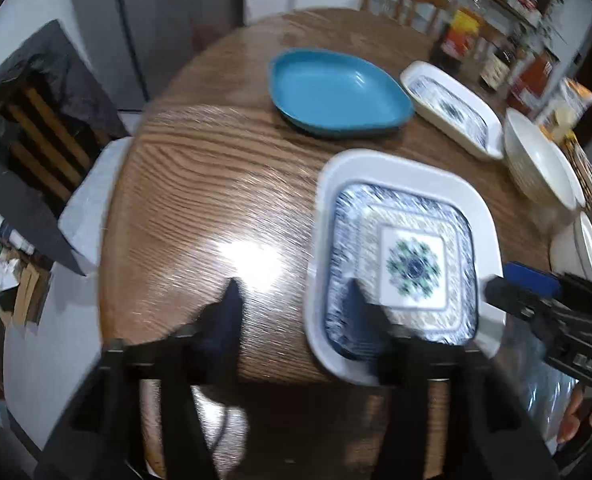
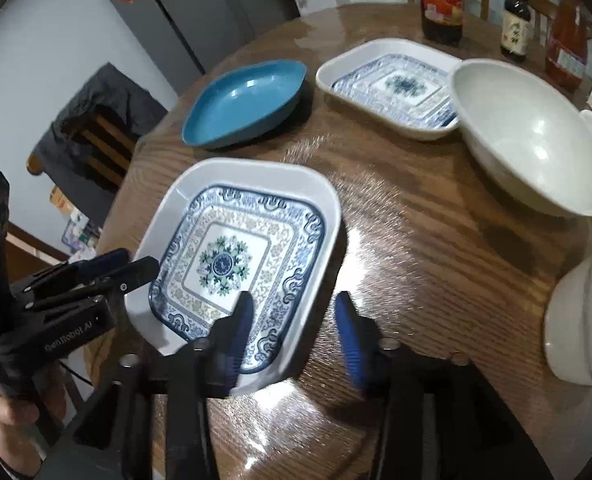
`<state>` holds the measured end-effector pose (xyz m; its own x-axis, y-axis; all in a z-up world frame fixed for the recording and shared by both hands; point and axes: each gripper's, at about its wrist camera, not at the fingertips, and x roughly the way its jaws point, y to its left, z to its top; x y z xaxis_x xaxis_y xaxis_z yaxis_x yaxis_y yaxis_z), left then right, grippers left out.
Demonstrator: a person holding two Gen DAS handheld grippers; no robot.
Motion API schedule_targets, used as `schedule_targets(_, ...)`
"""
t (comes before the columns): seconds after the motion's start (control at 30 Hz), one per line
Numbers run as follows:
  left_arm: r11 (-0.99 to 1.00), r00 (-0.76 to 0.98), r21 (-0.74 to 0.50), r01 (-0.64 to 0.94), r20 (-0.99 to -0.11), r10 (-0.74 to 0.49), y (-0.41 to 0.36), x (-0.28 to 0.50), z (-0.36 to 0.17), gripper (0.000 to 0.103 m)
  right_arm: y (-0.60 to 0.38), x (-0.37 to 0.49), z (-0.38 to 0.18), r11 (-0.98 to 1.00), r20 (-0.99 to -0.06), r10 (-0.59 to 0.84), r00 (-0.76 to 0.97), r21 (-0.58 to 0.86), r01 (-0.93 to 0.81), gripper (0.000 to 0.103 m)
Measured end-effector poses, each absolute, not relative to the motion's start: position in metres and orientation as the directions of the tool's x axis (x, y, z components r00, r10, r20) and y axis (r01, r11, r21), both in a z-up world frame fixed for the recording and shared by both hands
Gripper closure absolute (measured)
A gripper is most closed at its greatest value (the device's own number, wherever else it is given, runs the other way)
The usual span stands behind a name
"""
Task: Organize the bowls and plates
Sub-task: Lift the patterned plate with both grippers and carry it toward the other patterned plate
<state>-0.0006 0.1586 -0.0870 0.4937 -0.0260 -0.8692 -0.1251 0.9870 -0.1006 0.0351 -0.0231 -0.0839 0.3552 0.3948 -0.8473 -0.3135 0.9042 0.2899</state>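
Square blue-patterned plate (image 2: 236,264) flat, near teal dish (image 2: 244,106).

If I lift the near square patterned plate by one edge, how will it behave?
The near patterned plate looks rigid, so it should rise in one piece without bending. Its glossy glaze may let it slip between pads. Its raised white rim gives a lip to pinch, but held by one edge it will probably tilt. On the shiny table it would likely slide if pushed.

Both fisheye views were dim at the edges, with black corners and bent lines. Overhead light struck the wooden table (image 1: 200,184), leaving a blown-out white glare at six o'clock in the left view and streaked sheen at four o'clock in the right (image 2: 395,232). Motion blur smeared the left view, worst on the patterned square plate (image 1: 403,256).
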Motion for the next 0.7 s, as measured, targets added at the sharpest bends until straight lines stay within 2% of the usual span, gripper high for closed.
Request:
schedule_targets(0.1,0.981,0.522,-0.128,-0.146,-0.852,-0.033,0.165,0.002,-0.077,0.035,-0.042,0.030,-0.074,0.910,-0.826,0.396,0.401,0.296,-0.290,0.047)
schedule_targets(0.3,0.953,0.553,-0.283,-0.109,-0.814,-0.179,0.153,0.014,-0.058,0.035,-0.072,0.025,-0.058,0.916,-0.797,0.400,0.452,0.326,-0.235,0.047)
schedule_targets(0.47,0.948,0.546,-0.316,-0.045,-0.802,-0.242,0.117,0.040,-0.046,0.035,-0.084,0.023,-0.045,0.918,-0.775,0.395,0.493,0.335,-0.210,0.047)
schedule_targets(0.7,0.942,0.538,-0.328,-0.074,-0.808,-0.239,0.087,0.079,-0.045,0.035,-0.095,0.026,-0.028,0.927,-0.757,0.374,0.536,0.316,-0.201,0.047)
